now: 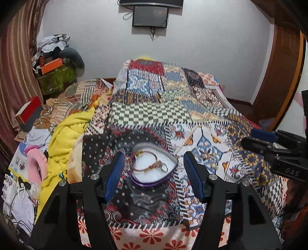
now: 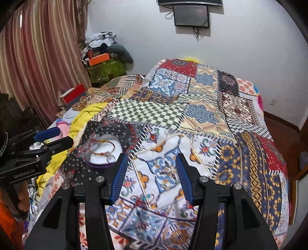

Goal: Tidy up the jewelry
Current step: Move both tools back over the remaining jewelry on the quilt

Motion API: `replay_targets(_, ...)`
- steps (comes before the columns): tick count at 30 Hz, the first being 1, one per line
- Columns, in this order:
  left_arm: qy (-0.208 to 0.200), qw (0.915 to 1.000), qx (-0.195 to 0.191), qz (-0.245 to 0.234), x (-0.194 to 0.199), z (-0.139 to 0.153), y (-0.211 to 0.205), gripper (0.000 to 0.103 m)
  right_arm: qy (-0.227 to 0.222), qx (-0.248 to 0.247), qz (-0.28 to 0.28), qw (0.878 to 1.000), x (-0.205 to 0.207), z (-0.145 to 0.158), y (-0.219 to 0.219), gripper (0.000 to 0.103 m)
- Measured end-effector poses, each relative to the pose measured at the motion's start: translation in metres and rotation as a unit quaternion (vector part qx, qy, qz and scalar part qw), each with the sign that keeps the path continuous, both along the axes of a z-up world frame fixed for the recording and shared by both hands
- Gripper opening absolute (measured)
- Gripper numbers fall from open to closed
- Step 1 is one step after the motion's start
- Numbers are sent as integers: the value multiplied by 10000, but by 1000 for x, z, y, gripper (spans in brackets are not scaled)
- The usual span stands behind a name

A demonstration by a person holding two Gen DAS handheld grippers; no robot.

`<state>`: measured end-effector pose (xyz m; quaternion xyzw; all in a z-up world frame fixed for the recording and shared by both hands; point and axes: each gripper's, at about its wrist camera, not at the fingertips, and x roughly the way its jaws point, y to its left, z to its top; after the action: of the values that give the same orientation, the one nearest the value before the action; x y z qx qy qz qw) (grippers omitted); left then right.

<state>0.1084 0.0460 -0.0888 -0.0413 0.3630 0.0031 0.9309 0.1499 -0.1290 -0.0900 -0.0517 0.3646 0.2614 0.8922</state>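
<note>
Left wrist view: bracelet (image 1: pixel 149 160) (in heart box (image 1: pixel 174 161)) lies between the released left tool's (image 1: pixel 154 178) fingers.

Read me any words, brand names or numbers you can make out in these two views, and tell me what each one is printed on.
"DAS": body of the right gripper, seen from the left wrist view.
"GenRobot.AI": body of the left gripper, seen from the right wrist view.
Wall screen: faint text, too blurred to read.
Papers: print too small.

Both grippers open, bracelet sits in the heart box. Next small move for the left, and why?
Probably ease the left gripper down over the heart-shaped box: it is open, empty and already frames the box, where the bracelet lies loose on the white lining. The right gripper is off to the side.
</note>
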Motion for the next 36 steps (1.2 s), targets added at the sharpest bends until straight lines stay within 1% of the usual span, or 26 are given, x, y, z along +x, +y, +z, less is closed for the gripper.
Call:
replay_targets(2,156,9999,-1,-20,0,-9,-3,62,49,0,-50,10000,-2,-4,-6,53)
replay_targets(9,646,9979,-43,-76,-3,-41,-7,62,398,-89,-166,9990,-9,-28,-20,53)
replay_targets(15,983,9946,-297,-153,-3,-63,-9,62,668,-219,-179,9974,-14,-49,-21,54)
replay_targets(17,1075,9932,-353,-257,-2,-68,-15,62,741,-244,-212,9967,-15,-56,-22,54)
replay_targets(22,1206,9902,-289,-638,7,-77,-41,62,836,-243,-374,9955,-15,-64,-32,53)
replay_targets(28,1275,9850,-268,-1129,24,-87,-77,62,891,-190,-566,9942,-10,-66,-50,54)
replay_targets(30,1362,9824,-280,-1246,31,-94,-86,58,927,-146,-629,9936,-8,-66,-56,54)
replay_targets(32,1456,9798,-290,-1340,36,-100,-93,49,954,-114,-658,9932,-6,-67,-60,54)
replay_targets(34,1529,9775,-283,-1426,41,-106,-99,43,978,-106,-668,9929,-4,-69,-62,54)
replay_targets(36,1470,9778,-192,-1483,43,-108,-103,42,993,-108,-657,9928,-2,-71,-62,54)
